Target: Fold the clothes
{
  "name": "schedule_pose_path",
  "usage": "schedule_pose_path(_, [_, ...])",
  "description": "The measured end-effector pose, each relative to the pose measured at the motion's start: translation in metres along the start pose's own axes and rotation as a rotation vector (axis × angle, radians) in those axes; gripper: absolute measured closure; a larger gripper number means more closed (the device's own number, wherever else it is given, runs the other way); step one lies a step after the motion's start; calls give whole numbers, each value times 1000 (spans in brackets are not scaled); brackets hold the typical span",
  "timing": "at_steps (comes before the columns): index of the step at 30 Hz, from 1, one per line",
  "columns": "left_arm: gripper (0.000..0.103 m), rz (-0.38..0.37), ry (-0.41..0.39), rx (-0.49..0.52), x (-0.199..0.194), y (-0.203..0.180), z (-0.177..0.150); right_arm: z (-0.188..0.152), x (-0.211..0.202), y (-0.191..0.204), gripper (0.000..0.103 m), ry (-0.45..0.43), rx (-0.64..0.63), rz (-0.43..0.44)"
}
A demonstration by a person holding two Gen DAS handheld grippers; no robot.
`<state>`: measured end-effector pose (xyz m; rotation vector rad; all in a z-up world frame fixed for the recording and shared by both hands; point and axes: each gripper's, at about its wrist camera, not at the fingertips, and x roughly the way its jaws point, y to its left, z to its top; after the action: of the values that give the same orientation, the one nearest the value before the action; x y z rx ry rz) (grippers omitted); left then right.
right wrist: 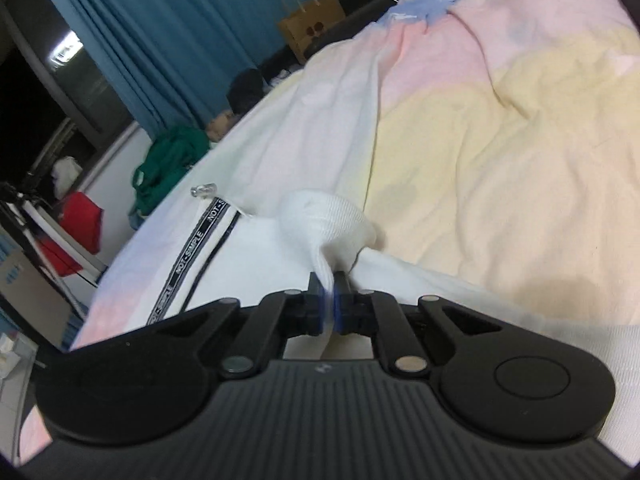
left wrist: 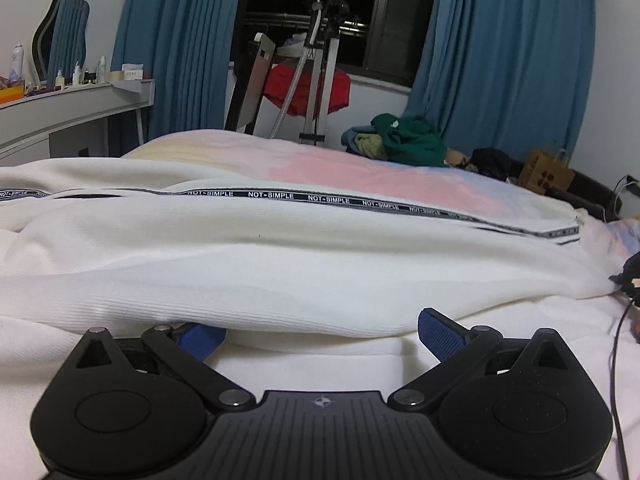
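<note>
A white ribbed garment (left wrist: 280, 248) with a black "NOT-SIMPLE" tape stripe (left wrist: 328, 199) lies across the bed. My left gripper (left wrist: 320, 330) is open at the garment's near edge; its left blue finger (left wrist: 202, 338) is tucked under the fold and the right finger (left wrist: 440, 332) lies beside it. My right gripper (right wrist: 329, 300) is shut on a bunched white corner of the garment (right wrist: 324, 220), held just above the bed. The stripe also shows in the right wrist view (right wrist: 192, 256).
A pastel pink, yellow and blue bedsheet (right wrist: 500, 128) covers the bed. A green clothes pile (left wrist: 408, 140) and a brown paper bag (left wrist: 546, 172) sit at the far side. A dresser (left wrist: 76, 104), a clothes rack (left wrist: 316, 80) and blue curtains (left wrist: 504, 64) stand behind.
</note>
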<state>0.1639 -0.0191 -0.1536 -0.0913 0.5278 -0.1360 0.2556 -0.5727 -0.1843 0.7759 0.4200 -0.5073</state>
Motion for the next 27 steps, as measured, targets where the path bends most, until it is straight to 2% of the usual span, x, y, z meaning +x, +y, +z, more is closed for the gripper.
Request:
schedule_pose_path(5, [0, 1, -5, 26, -1, -6, 2, -4, -23, 20, 90, 40, -144, -33])
schedule_pose_path(10, [0, -8, -14, 63, -7, -12, 1, -20, -81, 53, 90, 80, -320, -19])
schedule_pose_path(15, [0, -28, -41, 53, -28, -11, 7, -52, -161, 88, 87, 136, -389, 105])
schedule_pose_path(17, [0, -30, -53, 34, -39, -8, 11, -70, -191, 96, 62, 120, -424, 153])
schedule_pose_path(20, [0, -11, -66, 17, -56, -3, 18, -95, -227, 99, 34, 105, -448, 210])
schedule_pose_path(22, [0, 2, -80, 17, -68, 2, 21, -108, -238, 97, 28, 127, -451, 230])
schedule_pose_path(24, [0, 11, -87, 11, -78, 8, 24, -114, -240, 101, 28, 157, -481, 244])
schedule_pose_path(27, [0, 25, -80, -1, -87, 16, 25, -119, -241, 108, 29, 154, -522, 247])
